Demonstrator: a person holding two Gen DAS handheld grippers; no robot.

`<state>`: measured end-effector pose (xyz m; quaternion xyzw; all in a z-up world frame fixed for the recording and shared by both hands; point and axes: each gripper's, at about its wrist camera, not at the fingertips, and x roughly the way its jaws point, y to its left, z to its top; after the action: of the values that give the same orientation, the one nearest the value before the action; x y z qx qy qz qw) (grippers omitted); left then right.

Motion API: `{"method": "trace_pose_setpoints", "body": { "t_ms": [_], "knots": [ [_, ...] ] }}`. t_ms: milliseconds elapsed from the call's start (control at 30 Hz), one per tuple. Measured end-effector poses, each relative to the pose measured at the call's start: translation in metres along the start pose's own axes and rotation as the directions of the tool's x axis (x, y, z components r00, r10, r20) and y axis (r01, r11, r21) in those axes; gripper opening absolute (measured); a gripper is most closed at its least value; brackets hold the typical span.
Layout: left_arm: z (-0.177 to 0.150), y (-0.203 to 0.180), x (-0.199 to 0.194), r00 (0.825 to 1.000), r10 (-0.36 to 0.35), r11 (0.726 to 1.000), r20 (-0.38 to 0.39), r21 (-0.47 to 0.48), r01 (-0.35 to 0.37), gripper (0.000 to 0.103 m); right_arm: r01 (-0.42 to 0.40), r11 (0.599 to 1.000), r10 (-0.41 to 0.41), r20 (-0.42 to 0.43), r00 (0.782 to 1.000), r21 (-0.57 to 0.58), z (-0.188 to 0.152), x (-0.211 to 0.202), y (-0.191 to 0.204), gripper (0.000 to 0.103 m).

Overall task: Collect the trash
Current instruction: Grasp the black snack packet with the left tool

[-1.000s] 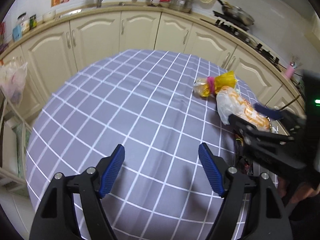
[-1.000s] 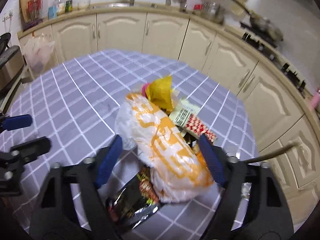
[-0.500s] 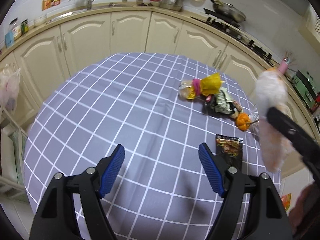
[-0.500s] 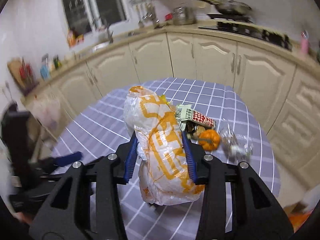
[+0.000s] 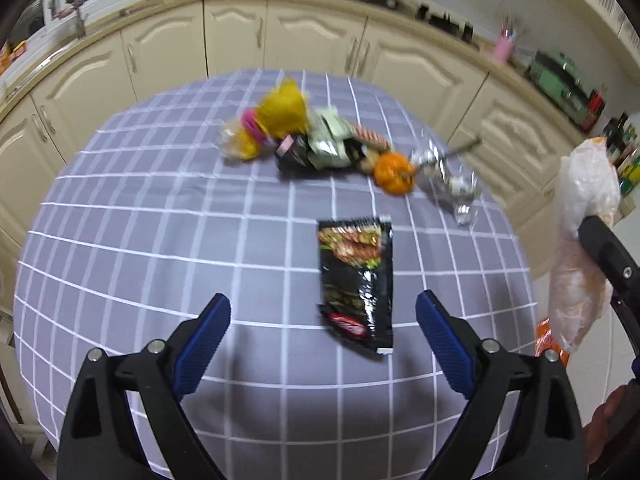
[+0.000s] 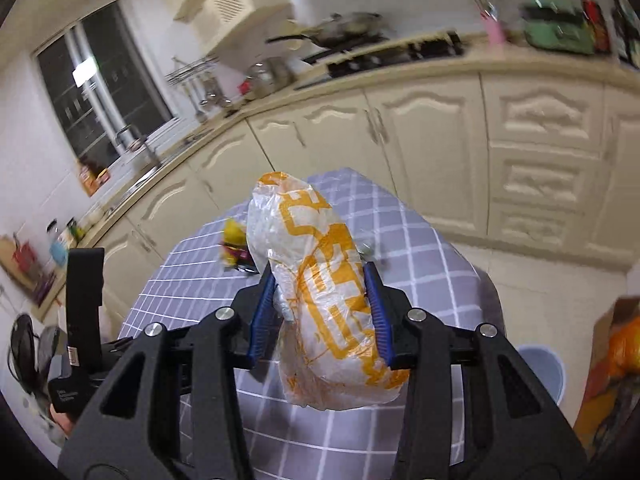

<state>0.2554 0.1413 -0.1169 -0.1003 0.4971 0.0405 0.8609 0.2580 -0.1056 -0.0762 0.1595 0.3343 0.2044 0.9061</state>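
Note:
My right gripper (image 6: 322, 312) is shut on a white plastic bag with orange print (image 6: 324, 296), held in the air past the table's edge; the same bag (image 5: 580, 240) shows at the right of the left wrist view. My left gripper (image 5: 322, 344) hovers over the grey checked tablecloth (image 5: 160, 240), its jaws opening wide with nothing pressed between them. A black snack wrapper (image 5: 356, 280) lies flat just ahead of it, between the fingers in the picture. Farther on lies a heap of trash: a yellow wrapper (image 5: 280, 114), dark and green packets (image 5: 320, 148), a small orange fruit (image 5: 394, 172) and crumpled clear film (image 5: 448, 180).
Cream kitchen cabinets (image 5: 320, 44) curve around behind the round table. On the floor at the right stands a cardboard box with an orange bag (image 6: 616, 356) beside a blue mat (image 6: 540, 364). A person's hand (image 5: 612, 420) shows at the lower right.
The right gripper closed on the orange-printed bag, lifted it off the heap and swung it right past the table edge. The left gripper moved toward the uncovered black wrapper, its jaws wider.

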Motion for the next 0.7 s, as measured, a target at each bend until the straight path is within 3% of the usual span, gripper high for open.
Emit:
{"method": "trace_pose_setpoints", "body": {
  "t_ms": [167, 200, 233, 267, 300, 400, 700],
  "knots": [
    [0.000, -0.011, 0.033, 0.997, 0.055, 0.998, -0.052, 0.006, -0.055, 0.091, 0.011, 1.000, -0.010, -0.022, 1.000, 0.029, -0.008, 0.001, -0.021, 0.042],
    [-0.001, -0.015, 0.033, 0.997, 0.078, 0.997, -0.016, 0.029, -0.077, 0.071, 0.011, 0.999, -0.010, -0.025, 1.000, 0.034, -0.009, 0.001, -0.024, 0.042],
    [-0.001, -0.018, 0.033, 0.993, 0.115, 0.992, 0.007, 0.042, -0.115, 0.059, 0.012, 0.999, -0.011, -0.028, 1.000, 0.040, -0.010, 0.001, -0.027, 0.042],
    [-0.001, -0.019, 0.030, 0.993, 0.117, 0.992, 0.027, 0.037, -0.118, 0.030, 0.012, 0.999, -0.011, -0.033, 0.999, 0.049, -0.011, 0.001, -0.031, 0.042],
    [0.000, -0.017, 0.028, 0.994, 0.110, 0.994, 0.028, 0.013, -0.110, 0.025, 0.013, 0.998, -0.011, -0.037, 0.999, 0.057, -0.012, 0.001, -0.034, 0.042],
    [0.001, -0.005, 0.026, 1.000, 0.023, 0.999, 0.019, -0.046, -0.022, 0.018, 0.019, 0.997, -0.016, -0.044, 0.999, 0.073, -0.015, 0.000, -0.042, 0.042],
    [-0.021, -0.011, 0.011, 0.999, -0.006, 1.000, 0.038, -0.021, 0.007, 0.016, 0.047, 0.995, -0.044, -0.042, 0.998, 0.086, -0.021, -0.011, -0.056, 0.042]
  ]
}}
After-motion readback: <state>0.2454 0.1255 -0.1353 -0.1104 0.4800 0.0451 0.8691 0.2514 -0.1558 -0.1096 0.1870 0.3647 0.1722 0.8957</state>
